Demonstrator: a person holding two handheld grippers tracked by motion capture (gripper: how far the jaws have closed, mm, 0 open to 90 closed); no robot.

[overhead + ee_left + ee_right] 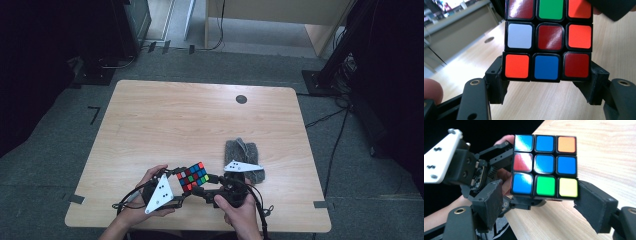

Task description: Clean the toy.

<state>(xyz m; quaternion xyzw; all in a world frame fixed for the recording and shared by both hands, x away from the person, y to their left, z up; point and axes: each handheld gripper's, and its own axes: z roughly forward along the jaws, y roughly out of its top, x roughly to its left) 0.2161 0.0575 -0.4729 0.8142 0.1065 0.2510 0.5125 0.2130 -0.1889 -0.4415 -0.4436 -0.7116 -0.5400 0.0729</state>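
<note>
A scrambled colour cube (192, 176) is held just above the front of the wooden table (200, 115). My left gripper (181, 181) comes at it from the left, under a hand. In the left gripper view its jaws (547, 75) press on both sides of the bottom row of the cube (547, 37). My right gripper (204, 188) reaches in from the right. In the right gripper view the cube (545, 165) sits between the pads (594, 206) of that gripper (545, 203), with a gap on the left side. The left gripper (474, 170) shows behind the cube.
A grey cloth (245, 155) lies on the table just behind the right gripper. A small black round mark (241, 99) sits near the table's far edge. Dark stands and cables surround the table on the floor.
</note>
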